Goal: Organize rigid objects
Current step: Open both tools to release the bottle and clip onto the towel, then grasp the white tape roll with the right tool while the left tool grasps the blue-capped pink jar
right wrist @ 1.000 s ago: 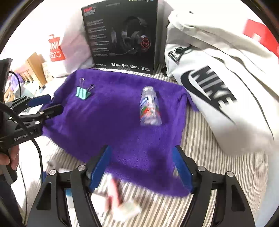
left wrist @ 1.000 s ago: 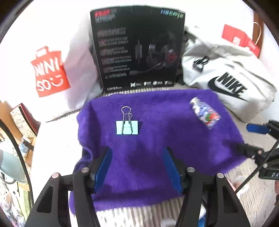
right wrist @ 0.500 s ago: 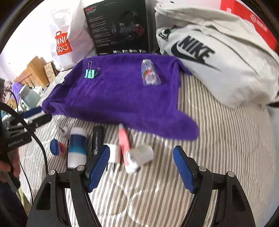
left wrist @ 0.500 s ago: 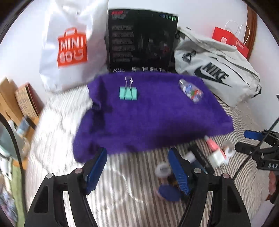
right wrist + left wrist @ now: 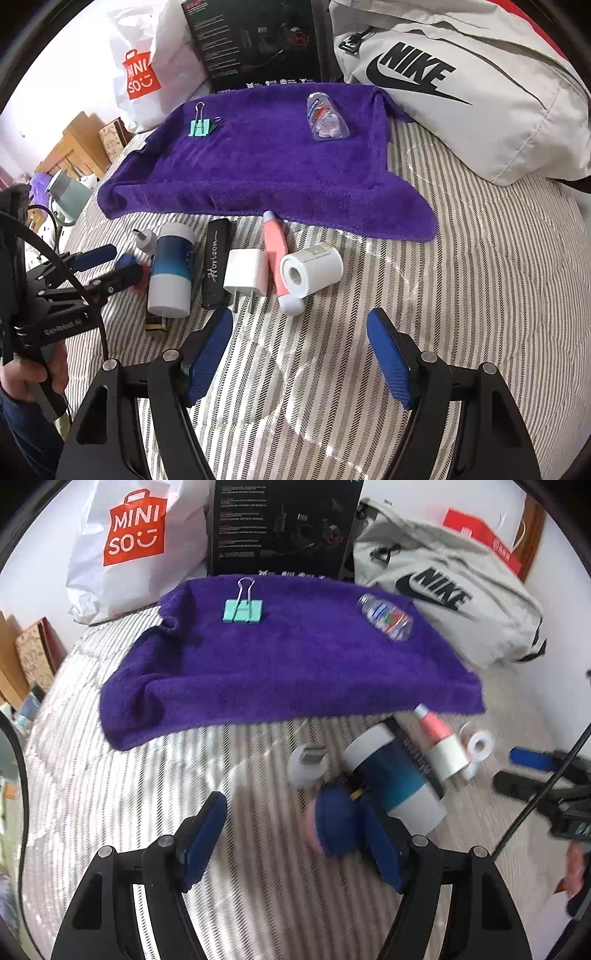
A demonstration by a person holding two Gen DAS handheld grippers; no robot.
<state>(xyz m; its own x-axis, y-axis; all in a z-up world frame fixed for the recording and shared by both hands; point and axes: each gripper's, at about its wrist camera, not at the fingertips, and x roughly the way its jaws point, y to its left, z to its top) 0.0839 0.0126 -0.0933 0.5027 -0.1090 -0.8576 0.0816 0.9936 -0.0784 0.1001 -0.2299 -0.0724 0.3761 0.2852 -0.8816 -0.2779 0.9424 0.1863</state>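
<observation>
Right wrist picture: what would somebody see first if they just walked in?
Probably the bright purple towel spread on the striped bed, with a teal binder clip and a small clear bottle lying on it. Next, the cluster of small things in front of the towel, like the white charger plug.

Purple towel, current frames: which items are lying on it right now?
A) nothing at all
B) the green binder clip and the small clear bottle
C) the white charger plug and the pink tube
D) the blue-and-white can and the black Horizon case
B: the green binder clip and the small clear bottle lie on the purple towel; the other small items lie on the striped sheet in front of it.
</observation>
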